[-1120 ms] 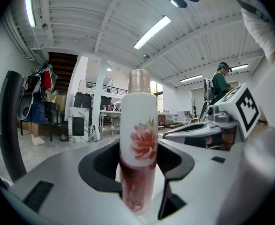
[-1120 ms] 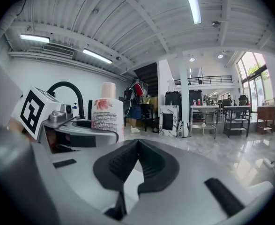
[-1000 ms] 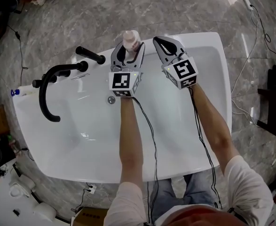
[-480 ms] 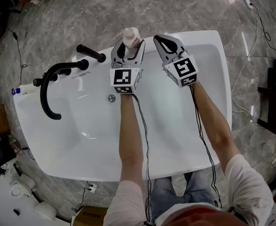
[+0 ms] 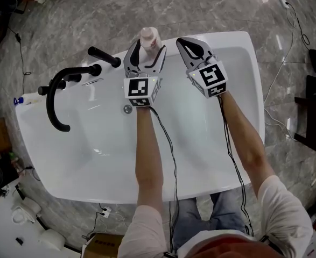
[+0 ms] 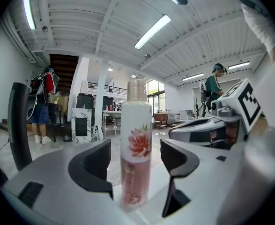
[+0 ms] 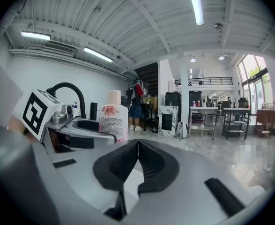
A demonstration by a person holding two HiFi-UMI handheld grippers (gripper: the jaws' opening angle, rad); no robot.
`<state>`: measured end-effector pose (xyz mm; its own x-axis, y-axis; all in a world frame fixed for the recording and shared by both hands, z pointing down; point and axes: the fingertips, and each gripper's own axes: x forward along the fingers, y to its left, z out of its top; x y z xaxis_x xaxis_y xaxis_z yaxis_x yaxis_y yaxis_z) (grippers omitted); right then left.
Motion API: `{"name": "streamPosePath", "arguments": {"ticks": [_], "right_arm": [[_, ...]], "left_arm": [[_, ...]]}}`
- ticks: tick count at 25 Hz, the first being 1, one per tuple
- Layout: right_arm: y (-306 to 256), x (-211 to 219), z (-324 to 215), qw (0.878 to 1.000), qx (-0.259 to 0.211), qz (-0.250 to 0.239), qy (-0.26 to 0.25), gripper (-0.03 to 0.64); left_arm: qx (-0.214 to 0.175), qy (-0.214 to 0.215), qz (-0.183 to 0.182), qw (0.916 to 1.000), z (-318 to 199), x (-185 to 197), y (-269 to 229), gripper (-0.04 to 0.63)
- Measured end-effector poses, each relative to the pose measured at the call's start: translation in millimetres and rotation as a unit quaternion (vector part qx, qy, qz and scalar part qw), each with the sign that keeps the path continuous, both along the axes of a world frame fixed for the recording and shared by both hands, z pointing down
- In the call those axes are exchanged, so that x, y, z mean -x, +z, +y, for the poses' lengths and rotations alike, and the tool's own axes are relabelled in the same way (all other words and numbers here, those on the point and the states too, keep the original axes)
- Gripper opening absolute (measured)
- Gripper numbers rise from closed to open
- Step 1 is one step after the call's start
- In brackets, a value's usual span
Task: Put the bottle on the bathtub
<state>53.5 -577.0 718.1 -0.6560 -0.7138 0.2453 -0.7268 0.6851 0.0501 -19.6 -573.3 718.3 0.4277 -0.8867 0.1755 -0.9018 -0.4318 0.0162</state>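
Note:
A white and pink bottle (image 5: pixel 149 38) with a flower print stands upright on the far rim of the white bathtub (image 5: pixel 230 40). My left gripper (image 5: pixel 147 51) is open around it; in the left gripper view the bottle (image 6: pixel 137 118) stands between the two black pads (image 6: pixel 96 162) with a gap on each side. My right gripper (image 5: pixel 182 42) is shut and empty, just right of the bottle over the same rim. In the right gripper view the bottle (image 7: pixel 113 117) shows to the left, behind the left gripper's body.
A black curved faucet (image 5: pixel 54 105) and a black handle (image 5: pixel 104 57) stand on the tub's left rim. The drain (image 5: pixel 127 109) lies in the basin below my left gripper. A small bottle (image 5: pixel 24 99) lies at the tub's left edge. Marble floor surrounds the tub.
The left gripper's jaws have spread apart from the bottle, which stays upright on the rim. The right gripper has hardly moved.

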Motion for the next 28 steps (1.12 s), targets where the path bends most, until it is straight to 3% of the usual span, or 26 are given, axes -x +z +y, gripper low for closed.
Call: {"name": "streamPosePath", "arguments": {"ticks": [10,15,20,28], "right_arm": [[-46.2,-4.3,51.0,1.000,-0.017,-0.004,-0.013,-0.008],[-85.8,-6.9,77.7,0.999,-0.028,-0.015,-0.021,-0.008],[-137.5,-14.3,110.1,0.999,-0.037,-0.031,-0.024,-0.008],[-232.1,-38.9,176.9,0.998,-0.033,-0.052,-0.015,-0.008]], "left_arm": [[-0.018,-0.013,0.011,0.9997,58.2,2.4,-45.1,0.306],[-0.031,-0.007,0.012,0.9994,89.1,-0.5,-83.1,0.153],[-0.039,0.004,0.009,0.9992,120.0,-11.0,-130.3,0.043],[-0.054,-0.008,0.031,0.9980,183.8,-19.9,-234.6,0.005]]}}
